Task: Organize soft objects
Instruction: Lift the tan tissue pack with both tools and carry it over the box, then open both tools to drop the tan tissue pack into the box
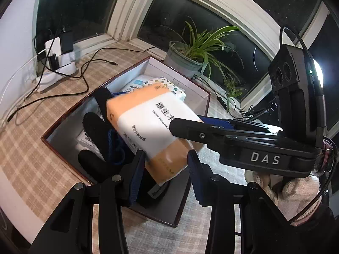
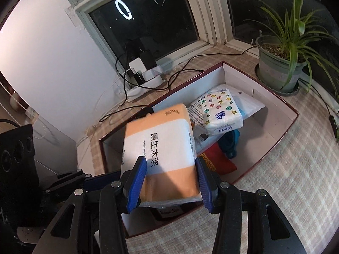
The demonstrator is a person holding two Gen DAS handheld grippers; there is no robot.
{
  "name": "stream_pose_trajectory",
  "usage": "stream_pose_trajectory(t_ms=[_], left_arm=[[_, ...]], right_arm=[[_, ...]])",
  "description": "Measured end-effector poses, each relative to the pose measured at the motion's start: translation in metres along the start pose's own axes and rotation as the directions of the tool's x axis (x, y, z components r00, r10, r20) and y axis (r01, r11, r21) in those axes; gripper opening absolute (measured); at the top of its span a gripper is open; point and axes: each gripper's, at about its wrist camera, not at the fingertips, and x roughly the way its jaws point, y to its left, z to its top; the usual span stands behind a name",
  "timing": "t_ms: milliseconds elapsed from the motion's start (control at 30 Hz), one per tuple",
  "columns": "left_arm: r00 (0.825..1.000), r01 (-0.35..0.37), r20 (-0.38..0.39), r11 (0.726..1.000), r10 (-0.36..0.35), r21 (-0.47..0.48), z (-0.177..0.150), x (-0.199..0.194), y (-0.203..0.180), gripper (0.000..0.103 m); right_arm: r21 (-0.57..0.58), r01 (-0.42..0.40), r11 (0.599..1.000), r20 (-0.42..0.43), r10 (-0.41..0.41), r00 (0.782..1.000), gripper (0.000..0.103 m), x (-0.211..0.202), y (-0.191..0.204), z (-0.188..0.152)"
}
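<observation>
An orange-and-white tissue pack hangs tilted over the open box, which has a dark-red rim and white walls. My right gripper is shut on the pack, with its blue pads pressing both long sides. My left gripper has the pack's near end between its pads and looks shut on it. Its fingers come in from the left. In the box lie a star-patterned Vinda tissue pack, a red pouch, a teal item and black soft items.
The box sits on a checked cloth by a dark window. A potted plant stands right behind the box. A white power strip with chargers and loose black cables lie to its far left. A gloved hand holds the right gripper.
</observation>
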Motion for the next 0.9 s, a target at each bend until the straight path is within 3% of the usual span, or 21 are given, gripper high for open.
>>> stream_pose_trajectory(t_ms=[500, 700, 900], left_arm=[[0.999, 0.042, -0.014, 0.999, -0.042, -0.008, -0.015, -0.019, -0.002, 0.038], [1.0, 0.003, 0.001, 1.0, -0.003, -0.006, -0.025, -0.033, 0.004, 0.038], [0.998, -0.06, 0.024, 0.998, 0.06, 0.028, -0.035, -0.047, 0.005, 0.039]], right_arm=[[-0.016, 0.038, 0.999, 0.039, -0.038, 0.999, 0.044, -0.023, -0.005, -0.002], [0.007, 0.046, 0.999, 0.065, -0.047, 0.997, 0.045, -0.043, -0.014, -0.018], [0.03, 0.088, 0.996, 0.107, -0.091, 0.99, 0.053, -0.071, -0.023, -0.043]])
